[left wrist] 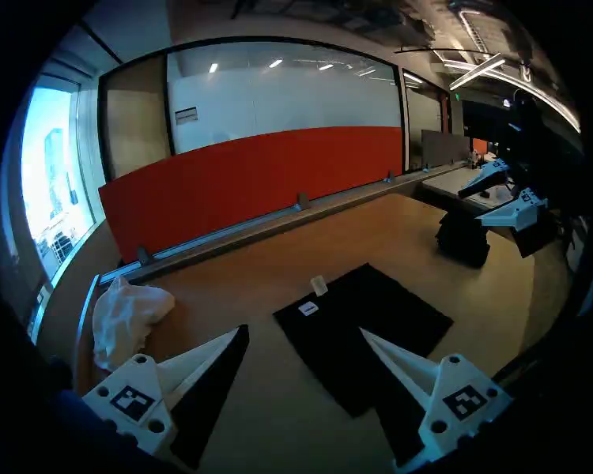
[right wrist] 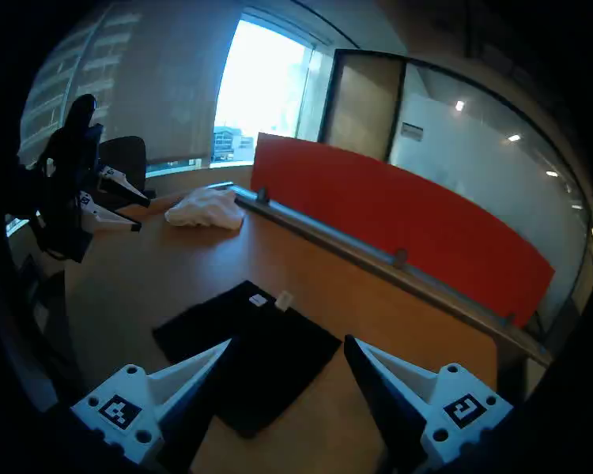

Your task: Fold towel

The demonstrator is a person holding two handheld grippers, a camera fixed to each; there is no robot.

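Left tongs (left wrist: 303, 330) apart, empty, poised over desk (left wrist: 257, 261). Right tongs (right wrist: 288, 340) likewise apart, empty. Black towel (left wrist: 375, 316) lies flat mid-desk, small label on edge facing red divider (left wrist: 249, 178). Judged light, limp, thin; likely sags and drags when lifted. Best hold: one corner per tongs, pinching hem low against desk. White cloth (left wrist: 126, 316) bunched at desk corner by window, well apart.

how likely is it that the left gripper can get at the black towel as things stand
Probably yes. The left gripper points straight at the black towel, jaws open, and nothing lies between them. The towel sits flat on the table, with the white cloth well off to one side.
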